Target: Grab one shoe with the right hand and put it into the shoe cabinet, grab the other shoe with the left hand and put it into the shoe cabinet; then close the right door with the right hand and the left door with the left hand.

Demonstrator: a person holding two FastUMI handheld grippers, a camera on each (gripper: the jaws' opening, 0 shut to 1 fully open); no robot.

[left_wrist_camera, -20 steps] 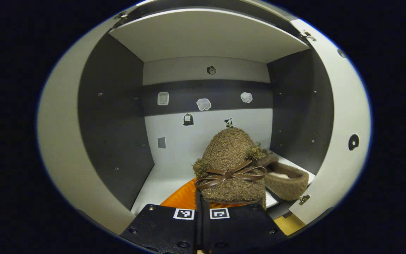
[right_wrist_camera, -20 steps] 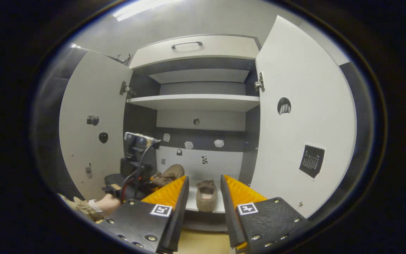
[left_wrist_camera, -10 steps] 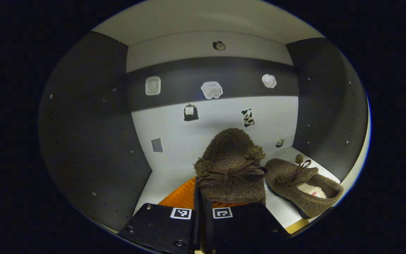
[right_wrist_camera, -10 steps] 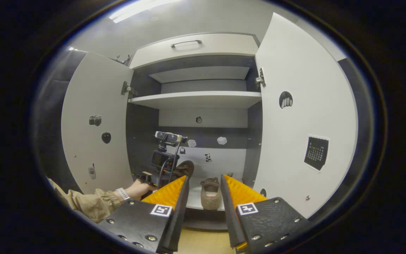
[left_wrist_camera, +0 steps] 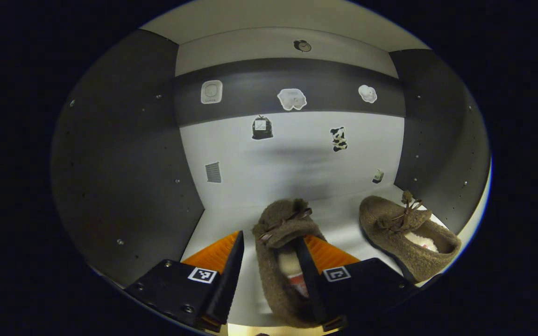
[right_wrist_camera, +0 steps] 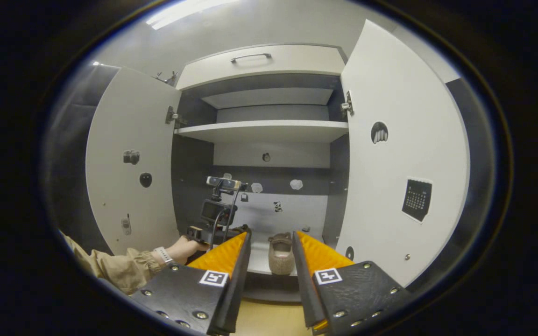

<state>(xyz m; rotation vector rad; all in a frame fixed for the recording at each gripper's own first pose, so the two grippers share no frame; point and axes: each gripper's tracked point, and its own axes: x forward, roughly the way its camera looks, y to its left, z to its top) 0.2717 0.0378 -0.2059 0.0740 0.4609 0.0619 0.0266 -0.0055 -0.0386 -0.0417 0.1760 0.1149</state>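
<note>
**Now: both shoes on the cabinet floor, both doors open**

Left hand-held gripper (left_wrist_camera: 269, 247) sits inside the shoe cabinet (left_wrist_camera: 124, 154), jaws spread wide. Second shoe (left_wrist_camera: 280, 261) lies on the bottom shelf (left_wrist_camera: 231, 219) between the fingers; whether they touch it, cannot tell. First shoe (left_wrist_camera: 407, 235) rests at 3 o'clock of it, near the right wall.

Right hand-held gripper (right_wrist_camera: 271, 254) hangs outside the cabinet, jaws wide, holding nothing. Left door (right_wrist_camera: 129, 163) at 9 o'clock, right door (right_wrist_camera: 399, 154) at 3 o'clock. A sleeve (right_wrist_camera: 115, 268) reaches in.
</note>
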